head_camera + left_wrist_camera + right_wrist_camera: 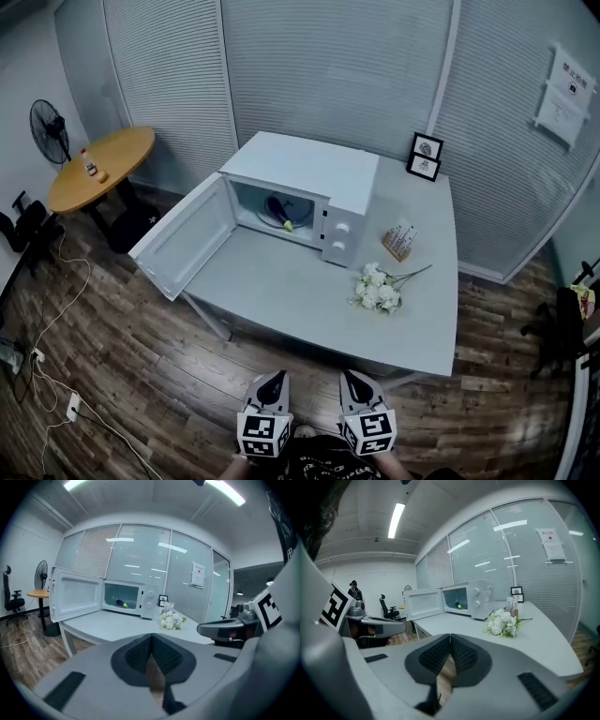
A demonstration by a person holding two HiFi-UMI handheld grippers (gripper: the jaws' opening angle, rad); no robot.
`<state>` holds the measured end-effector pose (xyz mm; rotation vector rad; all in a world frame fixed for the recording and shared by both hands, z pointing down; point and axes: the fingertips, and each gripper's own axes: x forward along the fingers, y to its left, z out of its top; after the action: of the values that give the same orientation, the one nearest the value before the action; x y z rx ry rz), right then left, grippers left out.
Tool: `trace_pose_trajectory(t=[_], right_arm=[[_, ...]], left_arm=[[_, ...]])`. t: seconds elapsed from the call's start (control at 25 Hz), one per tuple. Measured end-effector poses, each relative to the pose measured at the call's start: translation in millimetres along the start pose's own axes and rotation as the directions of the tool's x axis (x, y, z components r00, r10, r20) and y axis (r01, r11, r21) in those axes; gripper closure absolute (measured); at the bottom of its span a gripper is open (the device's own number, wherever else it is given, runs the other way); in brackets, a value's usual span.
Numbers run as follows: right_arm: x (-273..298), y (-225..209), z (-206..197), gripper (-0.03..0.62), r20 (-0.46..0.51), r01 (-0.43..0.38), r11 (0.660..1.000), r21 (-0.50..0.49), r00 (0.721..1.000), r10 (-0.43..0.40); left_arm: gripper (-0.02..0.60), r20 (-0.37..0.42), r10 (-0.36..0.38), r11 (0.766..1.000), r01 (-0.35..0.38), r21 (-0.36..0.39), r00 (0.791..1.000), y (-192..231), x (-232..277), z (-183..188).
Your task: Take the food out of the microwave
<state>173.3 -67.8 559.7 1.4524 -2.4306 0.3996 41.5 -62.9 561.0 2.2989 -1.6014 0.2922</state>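
A white microwave (309,183) stands on the grey table (309,291) with its door (183,236) swung open to the left. Inside lies a dark purple eggplant with a green tip (281,214), also seen in the left gripper view as the eggplant (121,603) and in the right gripper view as the eggplant (457,605). My left gripper (272,386) and right gripper (354,384) hang side by side over the wooden floor, short of the table's front edge. Both are shut with nothing between their jaws.
A bunch of white flowers (378,288) lies on the table right of the microwave, with a small card holder (401,241) and two framed pictures (425,156) behind. A round wooden table (98,167), a fan (49,128) and floor cables (52,375) are at the left.
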Motion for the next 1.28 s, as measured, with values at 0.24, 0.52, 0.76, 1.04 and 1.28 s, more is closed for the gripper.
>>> trace_pose_trajectory(t=[0.24, 0.52, 0.76, 1.04, 1.28], right_arm=[[24.4, -8.2, 12.4, 0.589, -0.003, 0.035, 0.999, 0.003, 0.999, -0.035], [68.7, -10.0, 27.3, 0.589, -0.011, 0.056, 0.998, 0.020, 0.998, -0.056], [109.1, -5.2, 40.2, 0.589, -0.024, 0.072, 0.996, 0.055, 0.997, -0.071], [154.4, 1.1, 52.9, 0.589, -0.022, 0.102, 0.991, 0.084, 0.995, -0.100], [185.9, 8.8, 63.0, 0.589, -0.017, 0.146, 0.985, 0.095, 0.989, -0.145]], left_arm=[[0.574, 0.005, -0.034, 0.999, 0.034, 0.007, 0.999, 17.4, 27.5, 14.4], [0.574, -0.007, -0.066, 0.997, 0.067, 0.025, 0.998, 51.0, 62.5, 28.9], [0.574, -0.017, -0.084, 0.995, 0.085, 0.043, 0.996, 87.9, 91.5, 45.9], [0.574, -0.021, -0.125, 0.989, 0.126, 0.072, 0.992, 125.0, 122.3, 63.5], [0.574, -0.027, -0.164, 0.983, 0.166, 0.082, 0.986, 155.8, 142.3, 75.3]])
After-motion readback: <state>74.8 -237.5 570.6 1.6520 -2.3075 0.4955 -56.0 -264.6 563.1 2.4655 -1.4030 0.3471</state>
